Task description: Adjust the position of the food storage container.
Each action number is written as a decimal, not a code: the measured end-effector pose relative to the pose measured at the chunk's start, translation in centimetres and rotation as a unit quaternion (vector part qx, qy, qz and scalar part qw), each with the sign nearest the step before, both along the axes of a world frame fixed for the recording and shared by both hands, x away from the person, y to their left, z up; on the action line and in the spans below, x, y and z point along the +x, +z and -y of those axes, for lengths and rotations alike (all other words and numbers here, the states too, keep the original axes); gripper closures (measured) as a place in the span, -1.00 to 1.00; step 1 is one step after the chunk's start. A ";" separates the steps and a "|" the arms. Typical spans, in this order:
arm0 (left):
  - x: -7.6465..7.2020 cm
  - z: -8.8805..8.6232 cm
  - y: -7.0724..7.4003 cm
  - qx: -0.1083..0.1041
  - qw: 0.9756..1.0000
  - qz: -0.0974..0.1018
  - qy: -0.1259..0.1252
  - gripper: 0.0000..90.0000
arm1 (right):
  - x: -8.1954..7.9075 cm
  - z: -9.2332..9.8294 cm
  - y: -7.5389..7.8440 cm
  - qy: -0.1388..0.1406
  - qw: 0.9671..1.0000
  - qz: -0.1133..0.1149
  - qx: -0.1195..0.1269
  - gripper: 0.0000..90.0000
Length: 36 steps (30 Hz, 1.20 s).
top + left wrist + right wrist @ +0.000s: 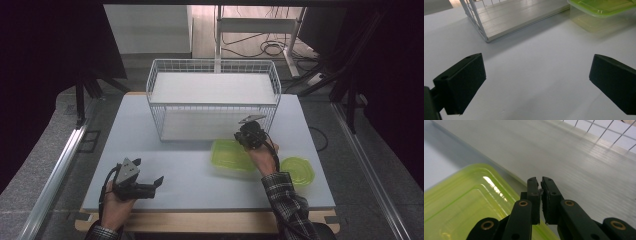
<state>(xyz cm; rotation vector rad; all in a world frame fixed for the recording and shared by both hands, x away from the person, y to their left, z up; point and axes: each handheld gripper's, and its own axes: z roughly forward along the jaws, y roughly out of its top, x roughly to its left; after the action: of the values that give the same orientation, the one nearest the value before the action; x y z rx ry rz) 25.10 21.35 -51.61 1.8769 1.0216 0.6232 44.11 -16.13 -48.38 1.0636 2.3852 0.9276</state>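
A rectangular lime-green container (231, 154) lies on the grey table, just in front of a white wire basket (212, 104). My right gripper (250, 136) is at the container's far right edge. In the right gripper view its jaws (540, 182) are pressed together on the container's rim (474, 202), with only a thin sliver between them. My left gripper (149, 171) is held low over the front left of the table, open wide, with bare table between its pads (464, 80). The container (599, 7) lies far ahead of it to the right.
A round lime-green dish (297, 170) sits near the table's front right. The wire basket (482, 27) holds a white board (574, 157) and takes up the back middle. Bare tabletop (185, 175) stretches between the two hands.
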 end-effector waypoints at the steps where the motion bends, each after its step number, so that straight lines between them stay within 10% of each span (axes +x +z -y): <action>1: 0.0 0.0 0.0 0.000 1.000 0.002 -0.001 -0.99 | 0.1 -0.1 -0.2 0.001 1.000 -0.003 0.000 0.92; 20: -0.1 0.0 0.1 -0.005 1.000 0.012 -0.004 -0.99 | -4.2 -3.9 -0.5 0.084 0.996 -0.033 0.004 0.95; 28: -0.1 0.2 0.1 -0.005 1.000 0.003 -0.008 -0.98 | -6.0 -0.2 2.8 0.037 0.999 0.004 0.012 0.95; 36: 0.1 1.1 0.1 -0.012 1.000 -0.009 -0.022 -0.97 | -9.5 4.3 2.2 -0.022 1.000 -0.005 -0.005 0.96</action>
<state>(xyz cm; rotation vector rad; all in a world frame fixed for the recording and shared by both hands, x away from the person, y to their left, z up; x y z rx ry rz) 25.17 20.28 -51.49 1.8815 0.9939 0.5660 34.58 -20.44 -46.23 1.1155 2.3608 0.8969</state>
